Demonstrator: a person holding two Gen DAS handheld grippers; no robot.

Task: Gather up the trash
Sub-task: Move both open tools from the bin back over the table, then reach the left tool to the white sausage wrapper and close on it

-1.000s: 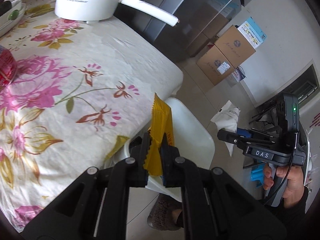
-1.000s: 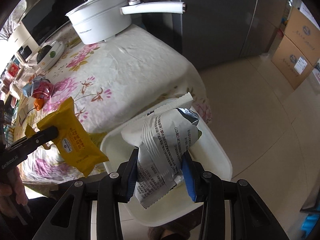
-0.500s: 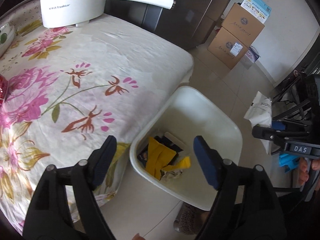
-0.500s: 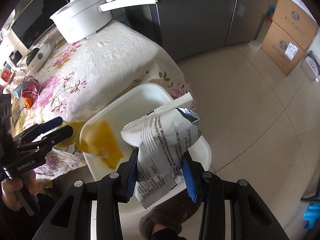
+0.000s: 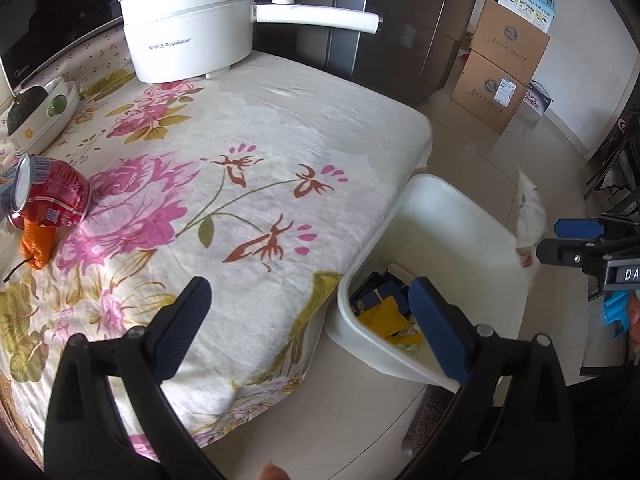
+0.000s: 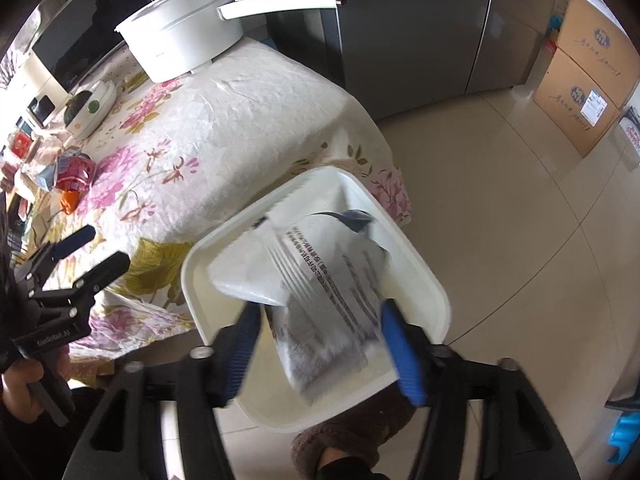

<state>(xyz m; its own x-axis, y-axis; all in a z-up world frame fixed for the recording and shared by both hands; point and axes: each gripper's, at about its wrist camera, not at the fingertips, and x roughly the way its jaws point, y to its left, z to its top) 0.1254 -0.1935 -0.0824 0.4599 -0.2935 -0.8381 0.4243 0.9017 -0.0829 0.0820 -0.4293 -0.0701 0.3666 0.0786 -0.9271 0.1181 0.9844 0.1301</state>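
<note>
A white bin [image 5: 452,216] stands on the floor against the table's corner; it also shows in the right wrist view [image 6: 424,276]. A yellow wrapper [image 5: 386,318] lies inside it with dark scraps. My left gripper [image 5: 310,326] is open and empty, above the table edge and the bin's near rim. My right gripper [image 6: 320,350] is open above the bin. A white-and-silver snack bag [image 6: 324,292], blurred, is between and below its fingers, dropping into the bin. The same bag shows as a white blur in the left wrist view [image 5: 530,216]. A crushed red can [image 5: 50,194] and an orange scrap [image 5: 38,244] lie on the table's left.
A white electric pot [image 5: 192,28] with a long handle stands at the table's back. A white dish [image 5: 44,110] sits at the left. A floral cloth [image 5: 240,152] covers the table. Cardboard boxes [image 5: 504,60] stand by the wall. A grey fridge [image 6: 412,20] is behind the table.
My left gripper opened and the yellow wrapper fell into the bin. My right gripper has now opened too, and the snack bag is falling from it.
</note>
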